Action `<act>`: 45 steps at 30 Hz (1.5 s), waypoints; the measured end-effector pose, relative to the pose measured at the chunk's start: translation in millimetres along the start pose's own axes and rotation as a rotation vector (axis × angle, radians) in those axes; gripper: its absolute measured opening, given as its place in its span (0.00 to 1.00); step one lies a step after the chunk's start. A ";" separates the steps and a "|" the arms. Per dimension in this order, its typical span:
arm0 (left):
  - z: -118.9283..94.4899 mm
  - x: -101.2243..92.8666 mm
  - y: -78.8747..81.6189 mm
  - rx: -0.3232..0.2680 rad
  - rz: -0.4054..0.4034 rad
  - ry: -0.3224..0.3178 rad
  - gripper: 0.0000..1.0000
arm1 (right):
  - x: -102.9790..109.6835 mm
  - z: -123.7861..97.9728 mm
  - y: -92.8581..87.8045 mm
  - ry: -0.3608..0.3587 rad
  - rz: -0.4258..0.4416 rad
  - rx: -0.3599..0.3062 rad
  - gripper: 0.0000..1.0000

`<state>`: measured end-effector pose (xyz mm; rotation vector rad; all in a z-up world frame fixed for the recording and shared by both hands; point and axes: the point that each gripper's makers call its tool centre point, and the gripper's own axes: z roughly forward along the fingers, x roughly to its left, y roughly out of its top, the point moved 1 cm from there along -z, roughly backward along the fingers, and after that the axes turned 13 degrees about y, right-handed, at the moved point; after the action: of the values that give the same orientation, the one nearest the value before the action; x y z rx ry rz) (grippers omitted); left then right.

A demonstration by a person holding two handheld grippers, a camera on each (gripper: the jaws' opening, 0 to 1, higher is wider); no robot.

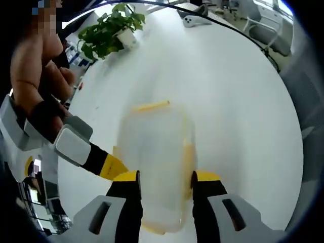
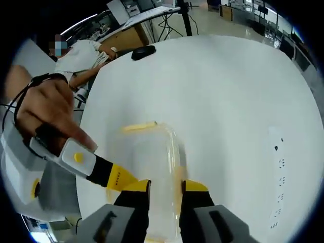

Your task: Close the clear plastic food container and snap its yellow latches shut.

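Clear plastic container (image 1: 157,167) with yellow latches (image 1: 152,106) lies on the white worktop (image 1: 228,91), gripped at six o'clock between the left claw's (image 1: 164,178) jaws and likewise between the right claw's (image 2: 165,186) jaws, a potted plant (image 1: 112,30) at eleven o'clock.

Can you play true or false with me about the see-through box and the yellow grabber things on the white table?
1. The clear container sits on a white table. True.
2. A green potted plant stands at the far side of the table. True.
3. The container is full of red apples. False: it looks clear, with nothing red inside.
4. The left gripper has one jaw on each side of the container. True.
5. The right gripper is far away from the container. False: its jaws are right at the container.
6. The table is black. False: it is white.
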<state>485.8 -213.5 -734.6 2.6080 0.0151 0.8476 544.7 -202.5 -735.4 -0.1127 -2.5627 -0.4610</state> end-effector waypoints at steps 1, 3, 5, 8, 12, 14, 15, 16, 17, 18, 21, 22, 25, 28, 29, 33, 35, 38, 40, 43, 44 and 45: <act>1.1 -0.7 0.1 -0.006 0.000 -0.002 0.34 | -0.2 0.1 -0.3 -0.001 -0.006 0.004 0.22; 1.2 -0.5 -0.1 -0.010 -0.006 -0.002 0.34 | 0.8 1.0 0.3 -0.006 -0.026 0.019 0.22; 0.8 -0.7 -0.2 -0.015 -0.004 -0.001 0.34 | 0.4 0.3 2.2 -0.008 -0.026 0.020 0.22; 1.1 -0.7 -0.4 -0.016 0.000 -0.001 0.35 | -0.9 -0.9 2.9 -0.005 -0.029 0.013 0.22; -0.1 -1.2 0.1 -0.017 0.007 0.001 0.35 | -1.0 -1.6 5.0 -0.006 -0.038 0.002 0.22; 0.4 -1.5 0.0 -0.014 0.011 0.006 0.35 | 0.5 -2.0 6.6 -0.013 -0.062 0.013 0.22; 0.1 -1.5 0.4 -0.013 0.012 0.009 0.36 | 0.6 -1.9 8.1 -0.017 -0.065 0.015 0.23; 0.4 -0.8 0.9 -0.014 0.005 0.015 0.36 | -0.8 -3.5 8.9 -0.024 -0.076 0.020 0.23; 1.3 0.7 1.3 -0.013 -0.009 0.024 0.36 | -2.1 -4.6 10.4 -0.039 -0.091 0.025 0.22; 2.3 2.0 1.9 -0.010 -0.018 0.028 0.36 | -1.7 -6.0 10.2 -0.047 -0.091 0.023 0.23; 3.3 4.5 5.0 0.001 -0.039 0.031 0.37 | -5.2 -9.5 10.4 -0.072 -0.076 0.004 0.23; 3.2 4.1 4.7 -0.003 -0.029 0.027 0.37 | -4.0 -10.3 9.4 -0.077 -0.074 -0.002 0.23; 2.3 4.1 4.9 -0.003 -0.015 0.018 0.38 | -4.9 -11.2 10.1 -0.087 -0.062 -0.033 0.23; 0.6 4.3 6.9 0.000 -0.031 0.015 0.38 | -5.6 -14.9 8.4 -0.106 -0.059 -0.044 0.20; 0.1 4.2 7.5 0.001 -0.034 0.011 0.38 | -6.7 -16.4 8.6 -0.114 -0.052 -0.048 0.19; -3.6 -1.0 12.6 -0.024 0.005 -0.014 0.35 | -3.4 -22.1 3.9 -0.115 -0.028 -0.070 0.27; -5.2 -3.2 13.8 -0.037 0.019 -0.017 0.35 | -2.7 -24.6 -0.6 -0.122 -0.038 -0.062 0.27; -4.6 -4.7 10.1 -0.028 0.038 -0.024 0.39 | -1.0 -27.4 -4.8 -0.122 -0.022 -0.082 0.32; -6.5 -3.2 10.0 -0.031 0.026 -0.027 0.39 | 0.9 -26.6 -8.8 -0.124 -0.026 -0.078 0.34; -8.9 0.5 9.4 -0.036 0.019 -0.022 0.40 | 1.6 -26.7 -12.9 -0.122 -0.018 -0.083 0.34; -9.1 1.0 8.0 -0.033 0.020 -0.023 0.41 | 1.7 -26.9 -13.7 -0.124 -0.016 -0.086 0.35; -8.7 1.8 4.7 -0.026 0.024 -0.023 0.41 | 2.9 -27.6 -13.8 -0.126 -0.023 -0.095 0.36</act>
<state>481.8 -214.5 -725.4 2.5977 -0.0330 0.8208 553.4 -225.0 -715.9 -0.1511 -2.6679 -0.6018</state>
